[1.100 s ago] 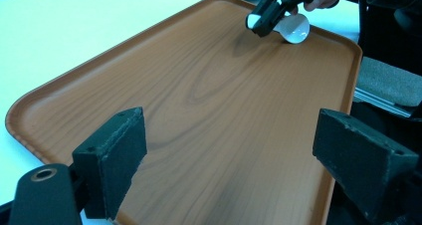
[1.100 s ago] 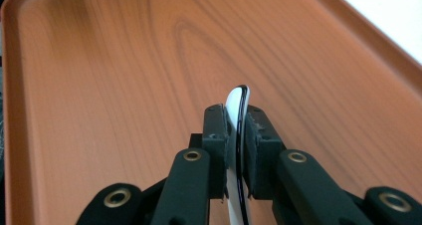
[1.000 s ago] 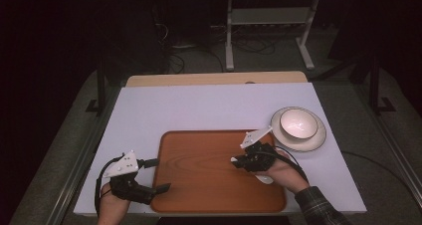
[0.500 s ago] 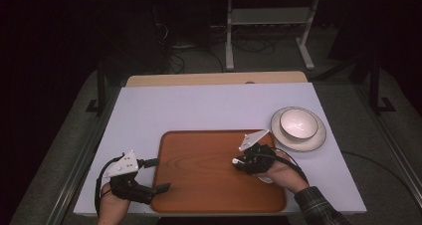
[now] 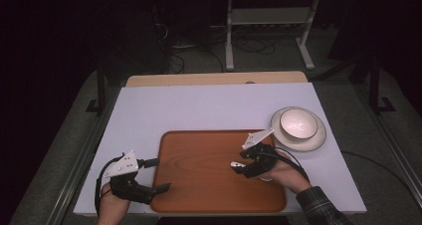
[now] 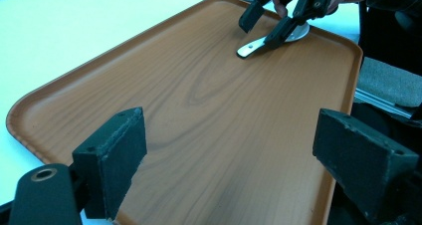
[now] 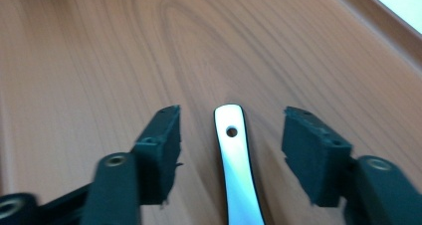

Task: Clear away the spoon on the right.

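— How many things are sitting out?
— One wooden tray [image 5: 199, 185], one spoon [image 7: 238, 185], one bowl [image 5: 298, 124] on one plate [image 5: 318, 140]; the spoon is lying in the tray's right part.
— And the grippers?
— The right gripper [image 7: 231, 150] is straddling the spoon handle, jaws apart, not gripping; the left gripper [image 6: 239, 170] is gaping wide at the tray's left edge, holding nothing.

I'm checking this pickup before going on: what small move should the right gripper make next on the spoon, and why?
Probably close the right gripper on the spoon handle. Its jaws stand open on either side of the white handle, which lies on the wooden tray. The left gripper, open at the tray's edge, can wait.
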